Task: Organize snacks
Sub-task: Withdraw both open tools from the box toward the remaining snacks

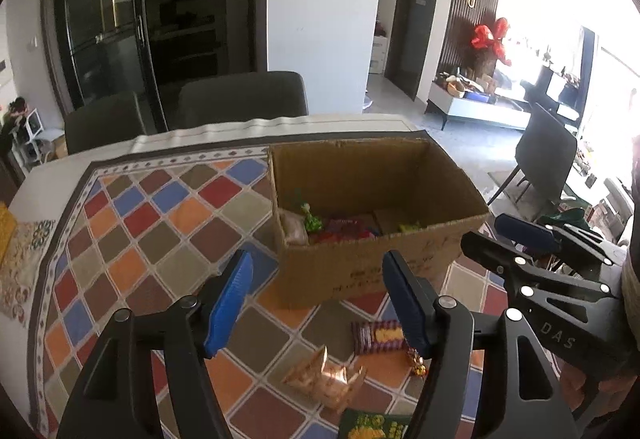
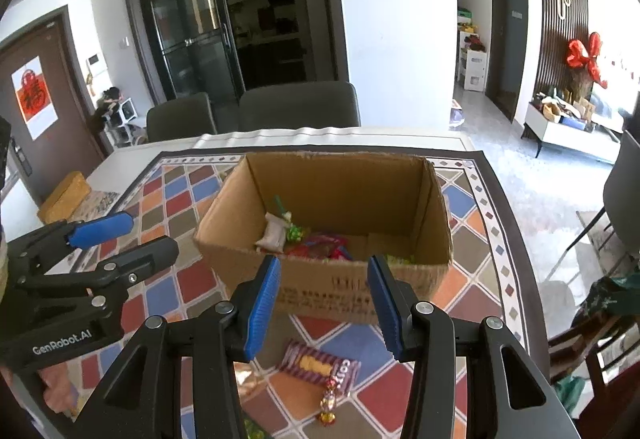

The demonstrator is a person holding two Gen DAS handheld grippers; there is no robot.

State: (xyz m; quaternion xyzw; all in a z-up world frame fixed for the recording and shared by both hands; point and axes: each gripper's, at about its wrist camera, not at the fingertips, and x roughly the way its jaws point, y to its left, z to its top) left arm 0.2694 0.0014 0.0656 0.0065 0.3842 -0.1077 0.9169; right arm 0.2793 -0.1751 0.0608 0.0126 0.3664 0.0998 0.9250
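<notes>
An open cardboard box [image 1: 360, 263] [image 2: 320, 291] stands on the checkered cloth and holds several snacks, among them a red packet [image 2: 320, 247] and a pale pouch [image 2: 274, 233]. In front of it lie a purple striped snack bar [image 1: 376, 337] [image 2: 320, 363], a small red and gold candy [image 2: 330, 403] [image 1: 418, 365], a crumpled golden wrapper [image 1: 328, 379] and a green packet [image 1: 374, 425]. My left gripper [image 1: 316, 303] is open and empty above these loose snacks. My right gripper [image 2: 324, 307] is open and empty above the striped bar. Each gripper also shows in the other's view.
The table carries a colourful diamond-patterned cloth [image 1: 160, 223]. A yellow box [image 2: 66, 197] sits at the table's far left. Two dark chairs [image 2: 296, 107] stand behind the table, another chair [image 1: 544, 155] to the right.
</notes>
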